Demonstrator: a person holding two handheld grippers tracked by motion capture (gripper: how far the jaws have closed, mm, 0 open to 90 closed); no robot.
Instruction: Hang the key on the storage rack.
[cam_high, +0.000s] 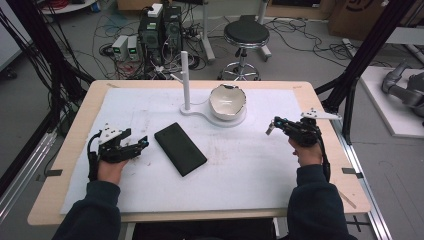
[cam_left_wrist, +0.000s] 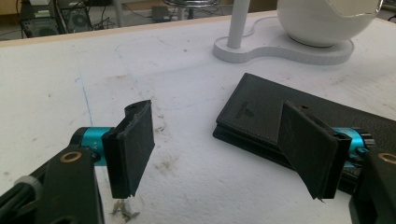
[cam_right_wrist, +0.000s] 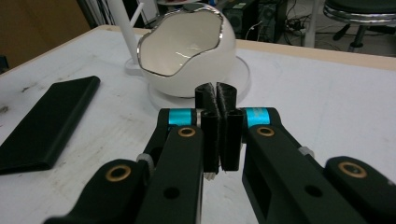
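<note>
Black leather wallet (cam_high: 180, 148) flat on the desk's white mat (cam_high: 250, 170), just right of the left gripper (cam_high: 141, 144), well apart from the right gripper (cam_high: 271, 128). Left jaws wide apart, holding nothing; right jaws pressed together, empty, pointing toward the eggshell-shaped bowl (cam_high: 227, 101) near the far edge.

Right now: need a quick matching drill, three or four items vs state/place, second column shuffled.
Things:
1. left tool
2. right tool
3. black case
4. egg-shaped bowl

States or places:
A. sits on the white stand base
B. jaws shut, nothing between them
C. lies flat on the white mat
D. jaws open, nothing between them

Pairs: 1-D, 2-B, 3-C, 4-A
</note>
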